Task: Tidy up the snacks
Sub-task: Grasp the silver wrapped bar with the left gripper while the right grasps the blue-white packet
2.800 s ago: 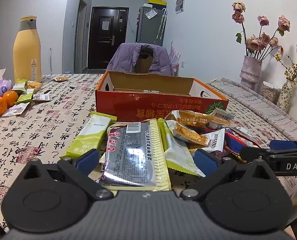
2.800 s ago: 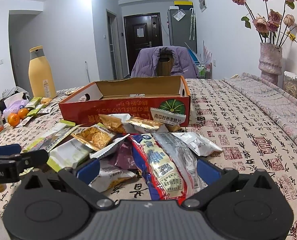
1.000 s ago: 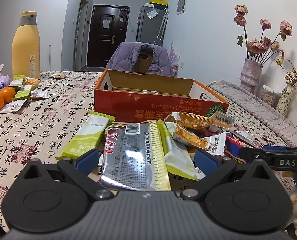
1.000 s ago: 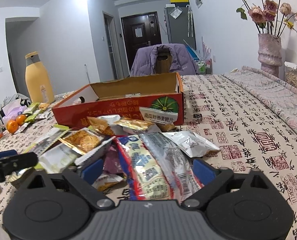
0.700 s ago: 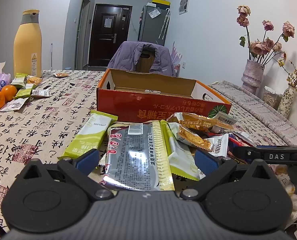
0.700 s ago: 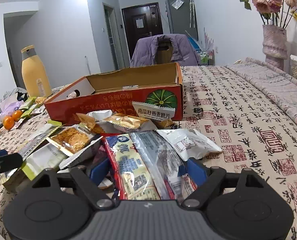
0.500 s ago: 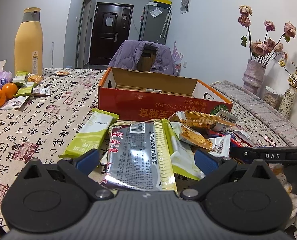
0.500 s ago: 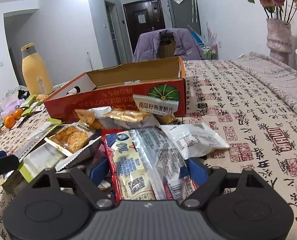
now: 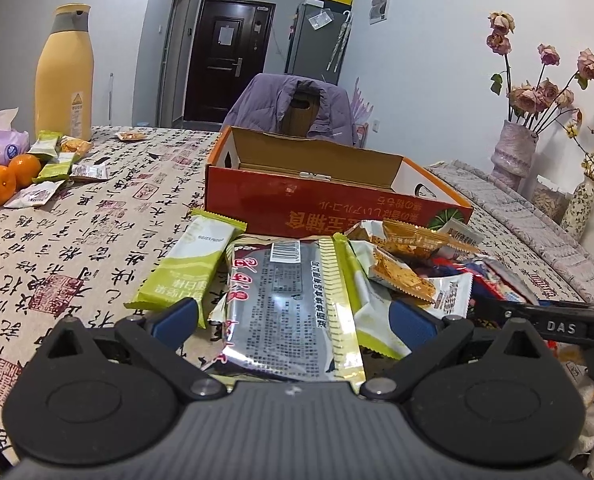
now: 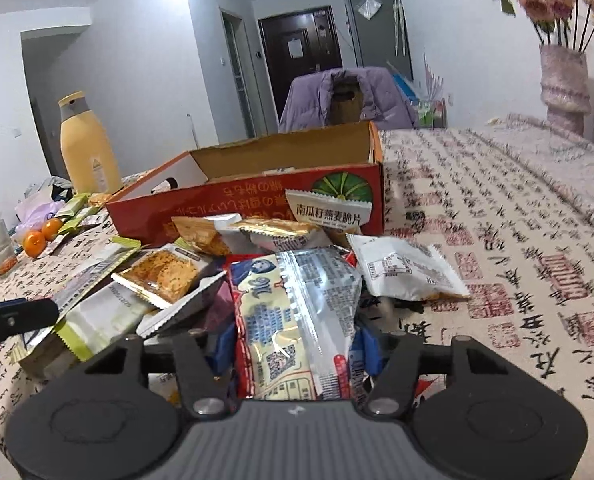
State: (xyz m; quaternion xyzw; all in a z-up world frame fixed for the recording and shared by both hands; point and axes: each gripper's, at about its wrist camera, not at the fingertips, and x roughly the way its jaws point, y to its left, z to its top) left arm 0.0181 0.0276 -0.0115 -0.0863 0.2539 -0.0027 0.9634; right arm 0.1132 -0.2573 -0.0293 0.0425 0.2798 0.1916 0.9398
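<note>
Right wrist: jaws closing on packet [image 10: 297, 320] at lower centre, lengthwise toward box [image 10: 257, 196]; left jaws open.

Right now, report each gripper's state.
Left gripper: open around the silver snack packet.
Right gripper: jaws closing, pressing the blue-and-yellow snack bag.

Both wrist views low, close, sharing snack pile [image 9: 337, 272], box [image 10: 257, 184]
</note>
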